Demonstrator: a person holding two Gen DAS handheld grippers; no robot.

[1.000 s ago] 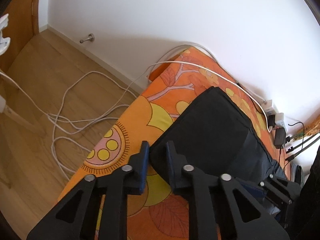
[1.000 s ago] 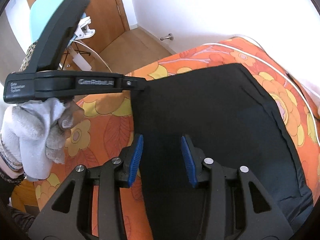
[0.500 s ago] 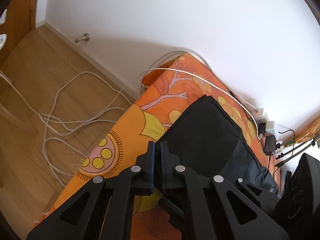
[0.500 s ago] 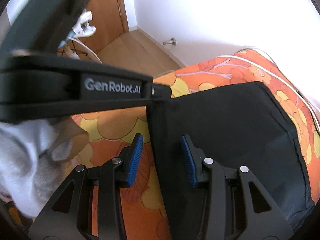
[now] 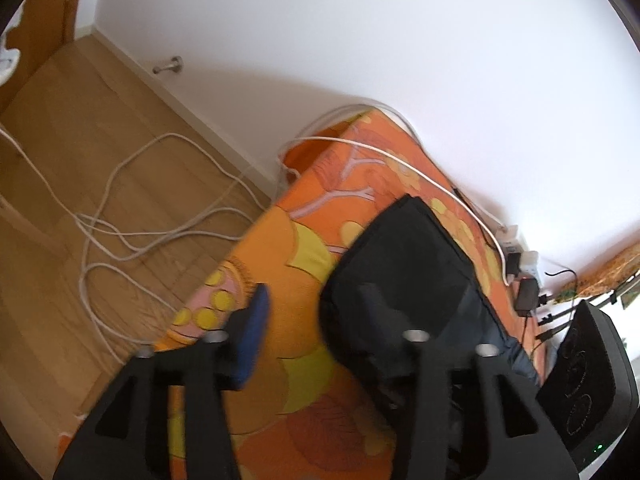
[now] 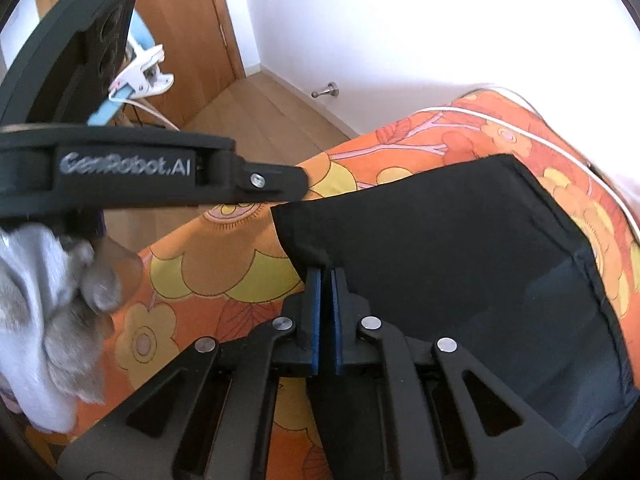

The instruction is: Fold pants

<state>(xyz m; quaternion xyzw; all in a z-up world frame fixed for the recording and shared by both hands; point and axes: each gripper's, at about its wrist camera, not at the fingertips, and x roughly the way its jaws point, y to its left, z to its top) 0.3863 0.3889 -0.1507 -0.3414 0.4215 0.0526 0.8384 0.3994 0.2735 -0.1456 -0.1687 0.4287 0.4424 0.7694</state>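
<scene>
**Right gripper pinches the pants' edge as the left gripper lets go**

The right gripper point(image 6: 325, 276) has just been closing, and its blue pads are now pressed together on the near left edge of the black pants point(image 6: 460, 248), where the cloth puckers into a small peak between the tips. The left gripper point(image 5: 316, 312) has just been opening: its fingers stand spread, the left blue pad point(image 5: 252, 336) over the orange cover and the right finger over the corner of the pants point(image 5: 408, 264), with nothing pinched between them.

The pants lie folded into a broad dark panel on a bed with an orange flowered bedspread point(image 6: 192, 276).

The right wrist view alone shows the left gripper point(image 6: 298, 184) from the side, its tip just at the far left corner of the pants, and the person's hand in a grey-white glove point(image 6: 52, 300) that holds it. It also shows a wooden door point(image 6: 188, 36) and a white clip point(image 6: 140, 76) behind that tool.

The left wrist view alone shows the wooden floor point(image 5: 60, 160) strewn with loops of white cable point(image 5: 132, 240), a power strip with plugs point(image 5: 516, 256) at the far side of the bed near the white wall, and the dark housing point(image 5: 588, 376) at the lower right edge, probably the other tool's body. Both views catch a metal doorstop point(image 5: 170, 66) at the skirting.
</scene>
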